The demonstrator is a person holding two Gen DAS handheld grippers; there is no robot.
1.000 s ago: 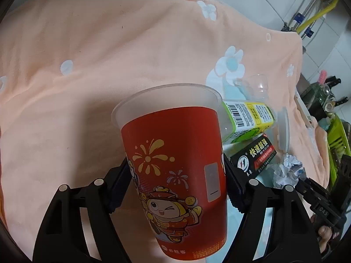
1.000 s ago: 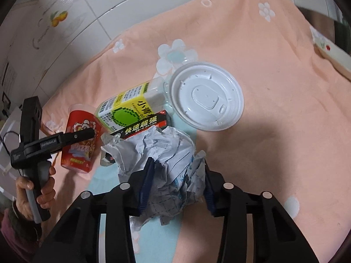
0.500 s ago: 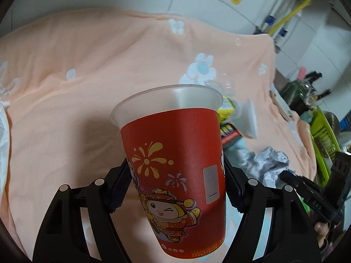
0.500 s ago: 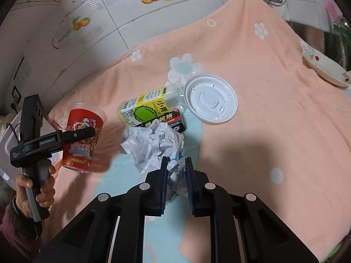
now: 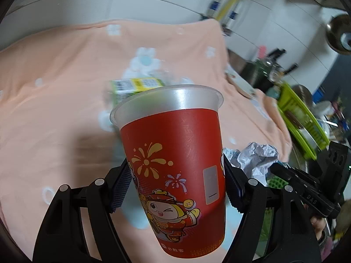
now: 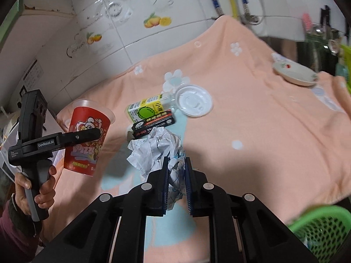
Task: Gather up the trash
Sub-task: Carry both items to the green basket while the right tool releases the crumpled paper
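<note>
- Peach cloth (image 6: 252,118) with white flowers and a pale blue patch is the largest thing we see; it covers the whole work surface up to the tiled wall (image 6: 122,22), which carries fruit stickers.
- Next in size, we see a green mesh basket (image 6: 322,230) at the lower right edge of the right wrist view, off the near edge of the cloth.
- We hold a red cup (image 5: 175,153) with a frosted rim and a cartoon figure in our left gripper (image 5: 177,186). Its jaws stand wide, one pad pressed on each side of the cup, which is upright and lifted clear of the cloth.
- In the right wrist view we see the hand (image 6: 35,188) wrapped around that gripper's handle.
- We pinch a crumpled wad of white paper (image 6: 155,151) in our right gripper (image 6: 176,175). Its jaws have just been closing and now sit nearly together on a fold of the wad, most of which bulges out ahead of the pads, seemingly lifted off the cloth.
- A white round lid (image 6: 194,100) lies flat on the cloth beyond the paper.
- A shallow white dish (image 6: 294,74) sits far off near the right end of the cloth.
- A yellow-and-green carton (image 6: 149,108) lies on its side just left of the lid, seemingly touching it.
- A small black box (image 6: 153,123) with white lettering lies against the carton's near side, between it and the paper.
</note>
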